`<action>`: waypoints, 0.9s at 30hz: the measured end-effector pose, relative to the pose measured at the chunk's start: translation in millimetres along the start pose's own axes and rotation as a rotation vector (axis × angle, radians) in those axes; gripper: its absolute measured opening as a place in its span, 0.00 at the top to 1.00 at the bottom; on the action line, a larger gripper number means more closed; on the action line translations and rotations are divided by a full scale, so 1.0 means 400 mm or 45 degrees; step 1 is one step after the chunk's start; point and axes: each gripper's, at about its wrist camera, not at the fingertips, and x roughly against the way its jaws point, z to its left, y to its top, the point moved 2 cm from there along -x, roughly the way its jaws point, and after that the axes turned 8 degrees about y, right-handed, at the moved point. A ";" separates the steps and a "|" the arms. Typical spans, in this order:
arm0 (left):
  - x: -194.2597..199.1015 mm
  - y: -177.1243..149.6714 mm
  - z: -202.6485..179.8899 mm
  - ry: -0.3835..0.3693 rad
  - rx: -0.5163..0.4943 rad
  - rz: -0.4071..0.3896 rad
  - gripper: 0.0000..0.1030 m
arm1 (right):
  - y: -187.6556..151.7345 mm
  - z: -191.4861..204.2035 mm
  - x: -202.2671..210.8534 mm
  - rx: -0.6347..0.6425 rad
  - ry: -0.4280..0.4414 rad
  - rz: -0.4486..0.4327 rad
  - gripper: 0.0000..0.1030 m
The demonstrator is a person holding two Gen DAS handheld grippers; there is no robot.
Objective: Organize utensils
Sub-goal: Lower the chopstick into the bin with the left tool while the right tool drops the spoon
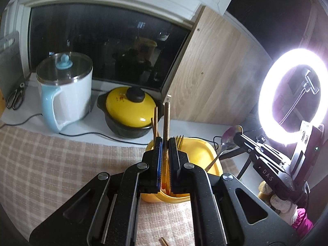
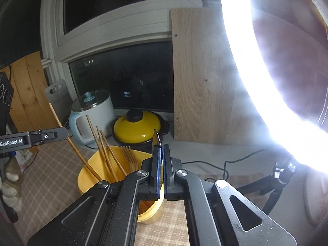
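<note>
A yellow utensil cup [image 2: 88, 182] stands on the checked cloth and holds several wooden chopsticks [image 2: 106, 153] and a wooden fork [image 2: 129, 153]. My left gripper [image 1: 165, 141] is shut on a wooden chopstick [image 1: 166, 119] that stands upright just over the cup [image 1: 205, 155]. In the right wrist view the left gripper [image 2: 66, 132] holds this long chopstick [image 2: 61, 127] slanting, its lower end inside the cup. My right gripper [image 2: 162, 146] is shut on a metal spoon [image 2: 156, 139], seen edge-on. From the left, the right gripper [image 1: 237, 137] grips the spoon [image 1: 230, 136] by its bowl, handle reaching into the cup.
Behind the cup stand a white and blue electric pot [image 1: 65, 94] and a black pot with a yellow lid [image 1: 131, 110], with cables on the sill. A wooden board [image 1: 215, 71] leans at the back. A bright ring light [image 1: 293, 94] stands right. A stick end [image 1: 163, 242] lies near me.
</note>
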 end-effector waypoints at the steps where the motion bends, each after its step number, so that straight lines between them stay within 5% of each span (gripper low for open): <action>1: -0.008 -0.002 0.001 0.003 0.002 0.008 0.97 | -0.005 -0.004 -0.007 -0.015 0.004 0.008 1.00; 23: -0.048 -0.036 0.001 0.032 -0.004 0.069 0.97 | -0.046 -0.028 -0.043 -0.128 0.053 0.106 0.95; 27: -0.033 -0.041 0.001 0.034 0.004 0.060 0.74 | -0.046 -0.021 -0.028 -0.115 0.055 0.094 0.95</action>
